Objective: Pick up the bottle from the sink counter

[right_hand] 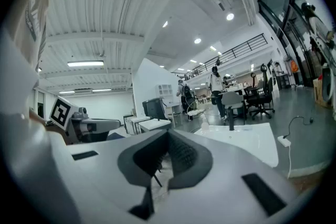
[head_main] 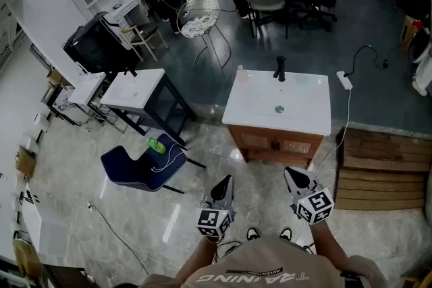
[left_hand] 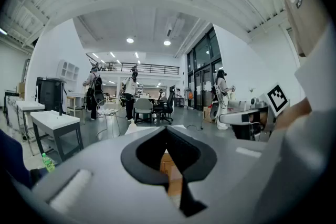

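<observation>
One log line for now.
small pale bottle: on white sink counter, back-left corner, untouched | left gripper: shut, empty | right gripper: shut, empty

White sink counter (head_main: 304,114), brown cabinet (head_main: 275,142), black tap (head_main: 279,69); blue chair (head_main: 135,170); pale marbled floor (head_main: 101,212).

Head view: high, steeply down. Gripper views: low, level, forward. All share sink counter (head_main: 278,104) ahead.
</observation>
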The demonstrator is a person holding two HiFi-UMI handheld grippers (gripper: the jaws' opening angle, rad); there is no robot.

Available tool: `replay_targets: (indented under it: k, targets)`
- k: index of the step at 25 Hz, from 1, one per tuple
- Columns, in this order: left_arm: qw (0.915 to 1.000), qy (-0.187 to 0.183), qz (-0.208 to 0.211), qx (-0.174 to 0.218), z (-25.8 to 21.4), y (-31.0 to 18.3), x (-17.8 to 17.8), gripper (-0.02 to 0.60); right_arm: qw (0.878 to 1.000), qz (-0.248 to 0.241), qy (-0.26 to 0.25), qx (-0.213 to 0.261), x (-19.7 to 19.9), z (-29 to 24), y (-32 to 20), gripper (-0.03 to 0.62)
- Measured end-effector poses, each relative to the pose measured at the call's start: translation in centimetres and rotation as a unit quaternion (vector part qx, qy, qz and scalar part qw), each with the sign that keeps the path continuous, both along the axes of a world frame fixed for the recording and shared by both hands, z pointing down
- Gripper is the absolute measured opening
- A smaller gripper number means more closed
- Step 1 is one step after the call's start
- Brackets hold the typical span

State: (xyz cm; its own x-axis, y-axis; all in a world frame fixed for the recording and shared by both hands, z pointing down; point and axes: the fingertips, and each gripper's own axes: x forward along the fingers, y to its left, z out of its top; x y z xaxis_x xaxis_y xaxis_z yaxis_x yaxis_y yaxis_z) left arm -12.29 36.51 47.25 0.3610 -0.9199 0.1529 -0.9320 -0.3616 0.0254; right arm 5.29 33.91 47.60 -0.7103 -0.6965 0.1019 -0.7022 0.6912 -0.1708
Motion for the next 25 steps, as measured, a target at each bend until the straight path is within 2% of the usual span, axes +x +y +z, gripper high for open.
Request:
replay_targets:
  k: [4,8,13,17,19,21,25]
  targets:
    - [0.9997,-0.014,0.021,0.007,0.3,0.6,0.8,0.009,0.999,0.011,-0.031,-0.021,0.2,0.3,0.5,0.008]
    - [0.9976,-0.039,0.05,0.029,0.1,0.9,1.1,0.008,0.999,0.031,-0.04,-0.021,0.6,0.4,1.0,0.008]
    - [0.9965,-0.028,0.063,0.047,-0.8,-0.4,-0.4,0.009,0.996,0.052,-0.069,-0.018,-0.1,-0.9,0.9,0.008]
    - [0.9958,-0.012,0.075,0.051,-0.6,-1.3,-1.5,0.009,0.997,0.077,-0.022,-0.002,-0.5,-0.8,0.7,0.008]
    - [0.9948,-0.019,0.089,0.046,0.4,-1.2,-1.9,0.009,0.997,0.081,-0.009,-0.002,-1.1,-0.5,1.2,0.008]
    - [0.9945,-0.022,0.096,0.035,1.5,-1.2,-2.5,0.009,0.996,0.084,-0.006,-0.011,-1.7,0.1,1.6,0.008]
    - [0.9965,0.002,0.084,0.006,3.1,-1.5,-3.6,0.009,0.996,0.079,0.005,-0.04,-3.1,1.7,1.9,0.008]
